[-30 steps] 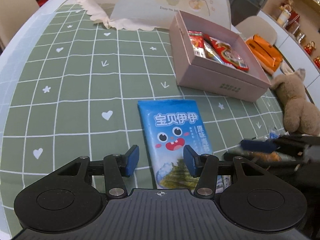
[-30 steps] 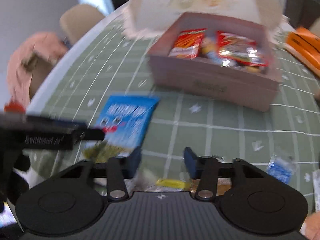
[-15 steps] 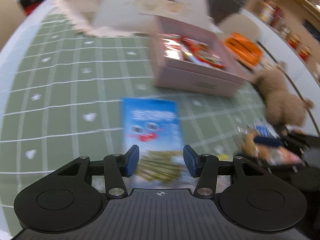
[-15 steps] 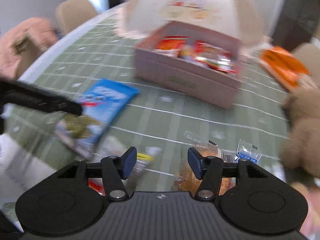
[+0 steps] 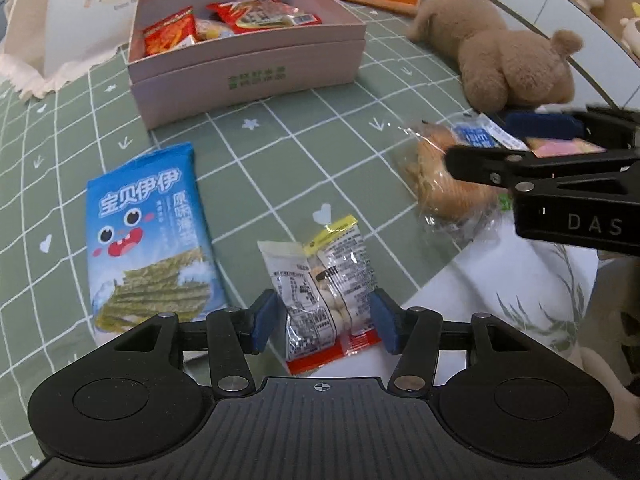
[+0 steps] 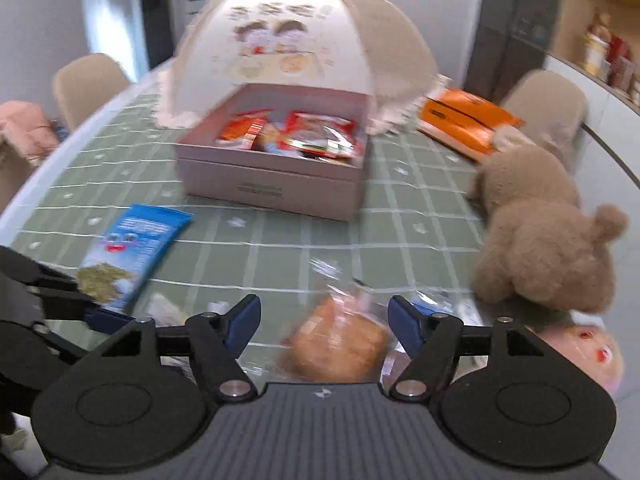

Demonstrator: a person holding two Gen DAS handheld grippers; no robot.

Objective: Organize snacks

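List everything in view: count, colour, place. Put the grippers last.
box: one, pink, open, far centre of the table, red snack packs inside
seaweed pack: one, blue, flat on the cloth, left of the left gripper
clear snack pack: one, clear with a red end, between the left gripper's fingers, not pinched
bread bag: one, clear with an orange-brown bun, between the right gripper's fingers
small sachet: one, blue and white, beside the bread bag
plush toy: one, tan, right side
orange pack: one, behind the plush toy
food cover: one, cream, behind the box
tablecloth: green, white grid
left gripper: black, blue pads, open
right gripper: black, blue pads, open
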